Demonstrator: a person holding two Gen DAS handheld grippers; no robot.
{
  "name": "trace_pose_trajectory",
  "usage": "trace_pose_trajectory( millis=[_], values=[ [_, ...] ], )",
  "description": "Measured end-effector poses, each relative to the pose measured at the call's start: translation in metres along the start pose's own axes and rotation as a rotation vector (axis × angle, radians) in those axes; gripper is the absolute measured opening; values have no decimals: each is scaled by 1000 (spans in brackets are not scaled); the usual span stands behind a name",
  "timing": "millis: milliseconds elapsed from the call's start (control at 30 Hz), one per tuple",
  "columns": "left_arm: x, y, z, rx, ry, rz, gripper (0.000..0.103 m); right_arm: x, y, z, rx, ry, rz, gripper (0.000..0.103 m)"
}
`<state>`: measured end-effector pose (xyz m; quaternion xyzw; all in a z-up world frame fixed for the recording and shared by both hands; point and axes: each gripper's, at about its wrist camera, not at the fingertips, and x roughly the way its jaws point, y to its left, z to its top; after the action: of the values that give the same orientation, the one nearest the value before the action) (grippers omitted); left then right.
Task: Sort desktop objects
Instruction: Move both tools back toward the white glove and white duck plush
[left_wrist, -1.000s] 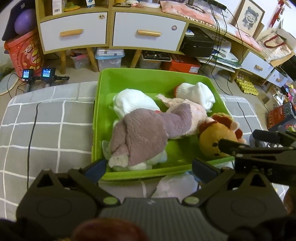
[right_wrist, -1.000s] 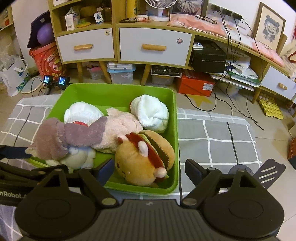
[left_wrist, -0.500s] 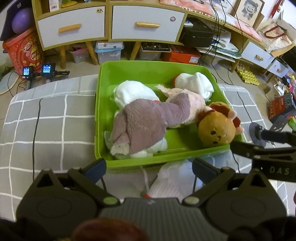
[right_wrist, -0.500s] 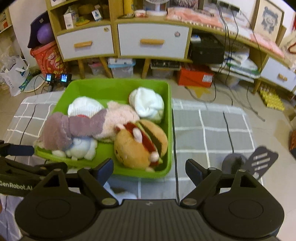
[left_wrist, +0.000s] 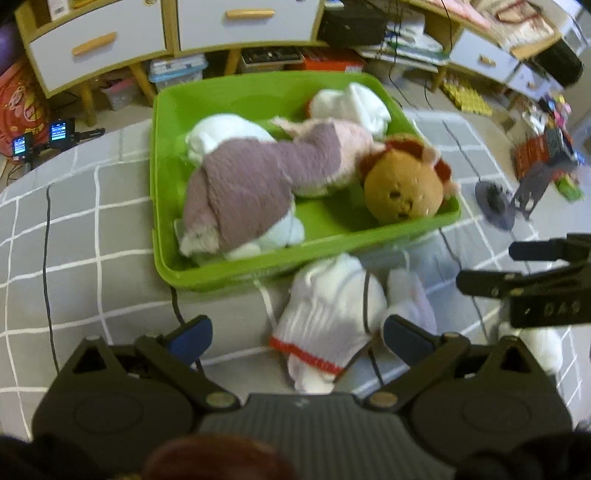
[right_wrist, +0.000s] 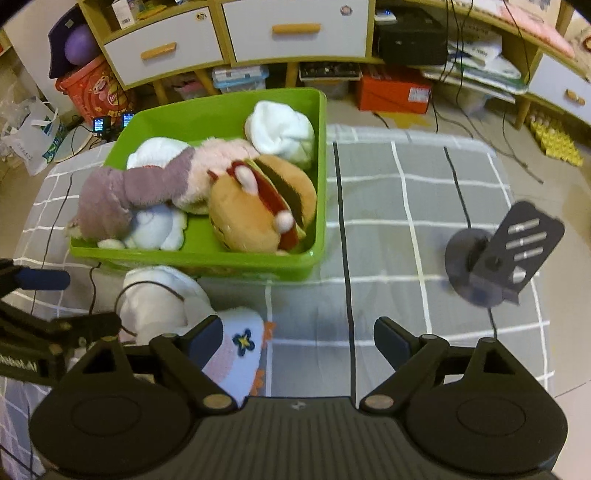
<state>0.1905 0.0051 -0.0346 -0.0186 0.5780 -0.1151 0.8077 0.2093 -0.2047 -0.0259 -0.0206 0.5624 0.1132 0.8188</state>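
Crowding the green bin (right_wrist: 317, 177) — plush toys, white sock (left_wrist: 325, 321) outside, both grippers (left_wrist: 297, 328) (right_wrist: 297, 336) wide, empty.

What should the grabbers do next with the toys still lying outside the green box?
Probably lower the left gripper and close it on the white sock. That sock lies on the checked cloth just outside the green box, right between the open fingers, while the other soft toys are already inside.

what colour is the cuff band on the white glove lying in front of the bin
Red, on the white glove lying outside the green bin; clearest in the left wrist view.
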Motion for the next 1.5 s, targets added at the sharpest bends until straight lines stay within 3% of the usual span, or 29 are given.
trace_pose_trajectory(
  millis=[500, 733, 1100, 1367, 1500],
  values=[
    [3, 14, -5, -2, 41, 22, 102, 27, 17, 3, 165, 86, 198, 90],
    [4, 28, -8, -16, 53, 30, 102, 42, 34, 3, 142, 138, 207, 91],
    [7, 27, -9, -30, 55, 15, 102, 41, -4, -23, 192, 208, 281, 100],
    [19, 5, -6, -29, 46, -8, 102, 7, -37, -31, 213, 143, 201, 101],
    [28, -3, -5, -45, 52, -19, 95, -6, -47, -32, 185, 101, 79, 101]
  ],
)
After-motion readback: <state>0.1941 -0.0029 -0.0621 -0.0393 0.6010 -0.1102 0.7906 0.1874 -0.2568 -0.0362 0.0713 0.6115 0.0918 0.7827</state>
